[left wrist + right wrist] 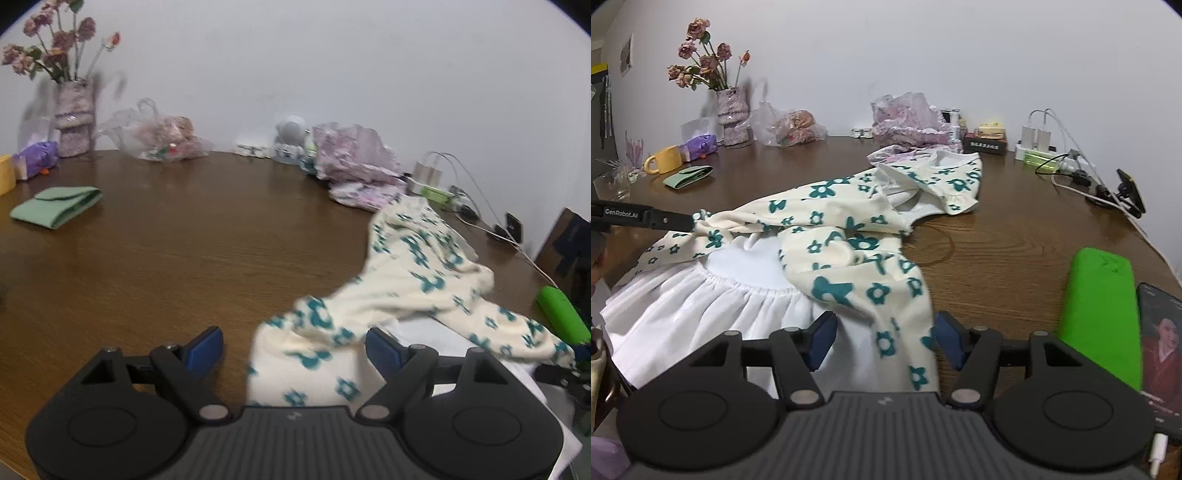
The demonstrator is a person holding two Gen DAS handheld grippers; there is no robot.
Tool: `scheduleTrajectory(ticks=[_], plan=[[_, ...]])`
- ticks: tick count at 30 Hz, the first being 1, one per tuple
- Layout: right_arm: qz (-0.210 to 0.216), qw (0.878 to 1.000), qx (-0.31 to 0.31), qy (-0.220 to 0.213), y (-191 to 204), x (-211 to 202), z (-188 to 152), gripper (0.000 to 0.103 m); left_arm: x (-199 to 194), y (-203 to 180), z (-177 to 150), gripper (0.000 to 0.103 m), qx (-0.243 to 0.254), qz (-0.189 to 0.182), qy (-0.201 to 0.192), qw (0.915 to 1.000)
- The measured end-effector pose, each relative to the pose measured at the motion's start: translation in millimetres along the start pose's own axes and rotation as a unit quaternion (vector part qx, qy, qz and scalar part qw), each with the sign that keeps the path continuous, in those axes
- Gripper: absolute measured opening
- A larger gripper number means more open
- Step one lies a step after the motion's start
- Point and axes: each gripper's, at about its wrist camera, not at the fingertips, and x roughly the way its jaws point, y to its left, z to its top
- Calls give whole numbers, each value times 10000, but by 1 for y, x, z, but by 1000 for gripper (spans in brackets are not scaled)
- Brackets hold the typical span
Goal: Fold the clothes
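**Right wrist view: floral garment spread across the surface, both tools at its near edge**

Right wrist view shows the right hand-held gripper point(884, 341) with its blue pads set apart, and a hanging fold of the cream garment with teal flowers point(846, 236) lying between them; the pads do not press on the cloth. The garment runs from the near edge of the brown wooden surface point(997, 243) toward the far edge, crumpled, with a white gathered skirt section point(713, 310) at the near left. At the left edge of this view, the left hand-held gripper point(692, 220) meets a bunched corner of the garment; whether it clamps the cloth cannot be determined here.

Left wrist view shows the left hand-held gripper point(295, 347) with its pads apart and the garment point(417, 280) between them, blurred.

Other items:
- A green case point(1102, 314) lies at the near right edge, beside a phone point(1161, 350).
- A folded green cloth point(689, 176) and a yellow mug point(665, 159) sit at the far left.
- A vase of dried flowers point(731, 114) stands at the far edge, against the wall.
- A pink garment heap point(908, 118) lies at the far edge.
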Motion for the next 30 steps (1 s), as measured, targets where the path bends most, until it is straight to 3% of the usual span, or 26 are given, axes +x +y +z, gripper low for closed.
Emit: scheduleTrajectory(ticks=[2,4,5,6,8,9,12,15,17,20,23,24,27,30], plan=[[15,10000,-8,-6,3,1,0,56,1,-4,-6,79,10,-101,64,9999],[29,10000,-15,-12,5,3,-1,48,1,-7,-10,51,3,-20,52,10000],[37,10000,-19,-15,6,3,-1,42,1,-9,-11,18,-39,94,15,9999],[44,10000,-23,-17,8,4,-1,37,3,-9,-12,8,-85,133,43,9999],[59,10000,-30,-23,10,5,-1,12,2,-12,-10,6,-150,116,52,9998],[66,10000,-34,-26,11,6,-2,7,1,-13,-9,5,-191,130,57,9997],[288,9990,292,-153,5,-4,11,5,-19,-16,12,4,-557,-181,-24,9983],[688,9934,351,-849,0,-54,55,4,-75,-25,60,3,-684,-983,-746,9900],[834,9851,230,-1485,-2,-101,93,5,-127,-39,99,3,-484,-1420,-1583,9759],[1007,9635,-97,-2478,-1,-179,154,4,-208,-61,152,3,-132,-1909,-2807,9405],[925,9387,-454,-3290,4,-246,208,4,-263,-76,193,3,91,-2012,-3611,9105],[832,9335,-539,-3446,5,-260,224,4,-272,-79,203,3,131,-1989,-3752,9053],[638,9319,-565,-3526,-1,-271,262,4,-276,-82,230,3,106,-1809,-3854,9048],[438,9420,-441,-3298,-12,-248,287,4,-241,-76,248,3,-83,-1535,-3503,9239]])
